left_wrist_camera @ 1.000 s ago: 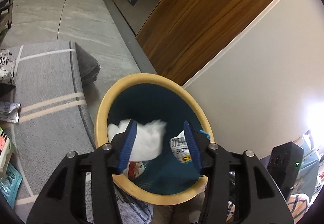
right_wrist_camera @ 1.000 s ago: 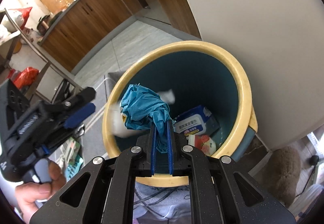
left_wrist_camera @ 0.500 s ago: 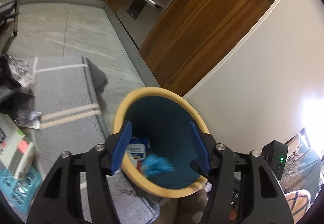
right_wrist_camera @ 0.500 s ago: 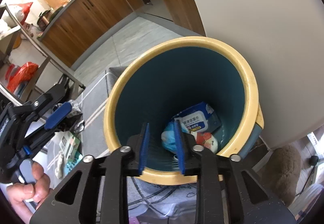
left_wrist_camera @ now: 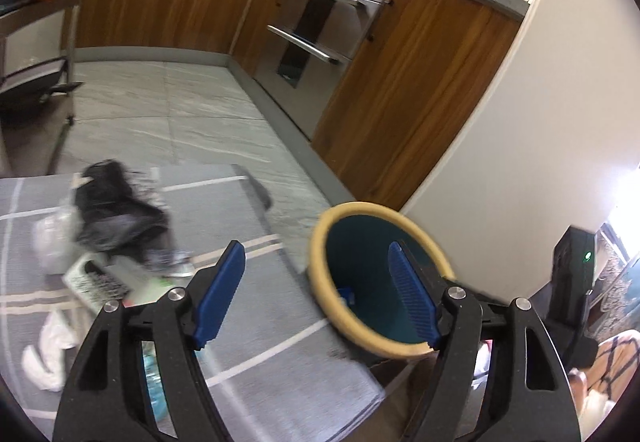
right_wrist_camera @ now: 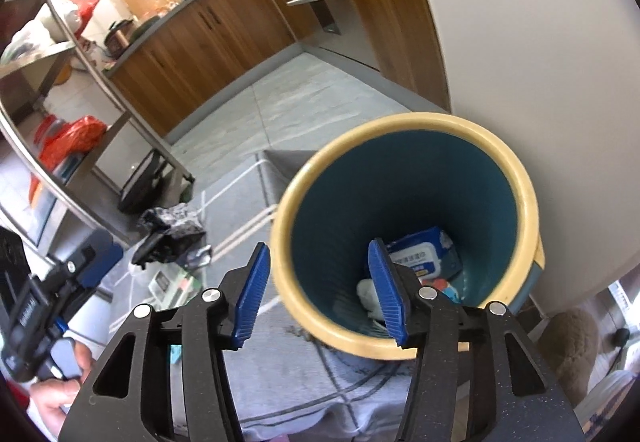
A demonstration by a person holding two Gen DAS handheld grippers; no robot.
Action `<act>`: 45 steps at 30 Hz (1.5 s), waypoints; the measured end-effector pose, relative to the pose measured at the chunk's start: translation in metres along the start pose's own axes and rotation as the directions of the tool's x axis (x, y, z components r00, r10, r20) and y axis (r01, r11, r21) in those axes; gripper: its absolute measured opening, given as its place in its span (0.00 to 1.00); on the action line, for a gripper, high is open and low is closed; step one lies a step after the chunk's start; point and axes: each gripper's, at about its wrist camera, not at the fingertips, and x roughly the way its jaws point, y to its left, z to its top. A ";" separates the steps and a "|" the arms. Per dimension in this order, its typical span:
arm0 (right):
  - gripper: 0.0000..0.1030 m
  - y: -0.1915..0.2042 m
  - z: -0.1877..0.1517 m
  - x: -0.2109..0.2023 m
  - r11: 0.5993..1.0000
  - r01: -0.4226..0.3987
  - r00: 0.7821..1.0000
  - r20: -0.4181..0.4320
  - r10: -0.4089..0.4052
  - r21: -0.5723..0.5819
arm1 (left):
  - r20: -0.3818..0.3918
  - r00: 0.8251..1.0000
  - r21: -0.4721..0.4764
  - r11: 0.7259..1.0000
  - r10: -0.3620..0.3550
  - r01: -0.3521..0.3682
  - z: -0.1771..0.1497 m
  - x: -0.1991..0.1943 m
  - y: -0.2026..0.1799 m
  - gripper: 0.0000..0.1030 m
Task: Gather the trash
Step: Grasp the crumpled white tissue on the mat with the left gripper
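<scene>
A teal bin with a cream rim stands on a grey striped rug by the white wall. Inside it lie a blue wipes pack, a white wad and other scraps. My right gripper hovers over the bin's near rim, its jaws opening with nothing between them. My left gripper is left of the bin above the rug, jaws opening and empty. Loose trash lies on the rug: a black crumpled bag, a white tissue and a printed wrapper.
Wooden kitchen cabinets and a steel oven line the far side of the tiled floor. A metal shelf rack stands at the left. A black box with a green light sits right of the bin. A hand holds the left gripper.
The right gripper let go of the blue wrapper, which dropped into the bin, and its jaws spread. The white wad fell from the left gripper into the bin; that gripper rose and swung left.
</scene>
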 end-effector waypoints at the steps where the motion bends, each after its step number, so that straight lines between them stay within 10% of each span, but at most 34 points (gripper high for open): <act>1: 0.53 0.003 0.000 0.001 1.000 -0.003 1.000 -0.002 0.003 -0.003 | 0.002 1.000 -0.003 1.000 0.010 -0.010 -0.001 -0.003 0.005 0.71; 14: 0.59 0.051 -0.013 0.014 0.996 -0.064 0.997 -0.043 0.061 -0.068 | 0.026 0.969 -0.130 0.962 0.247 -0.241 -0.024 -0.064 0.107 0.77; 33: 0.61 0.109 -0.044 0.038 0.975 -0.109 0.987 -0.140 0.083 -0.192 | -0.266 0.864 -0.090 0.882 0.426 -0.463 -0.078 -0.033 0.189 0.79; 40: 0.62 0.132 -0.055 0.058 0.951 -0.130 0.977 -0.199 0.075 -0.279 | -0.293 0.850 -0.012 0.887 0.438 -0.461 -0.083 -0.023 0.185 0.26; 45: 0.66 0.149 -0.060 0.077 0.931 -0.183 0.962 -0.252 0.103 -0.316 | -0.259 0.872 -0.100 0.887 0.414 -0.451 -0.080 -0.039 0.197 0.16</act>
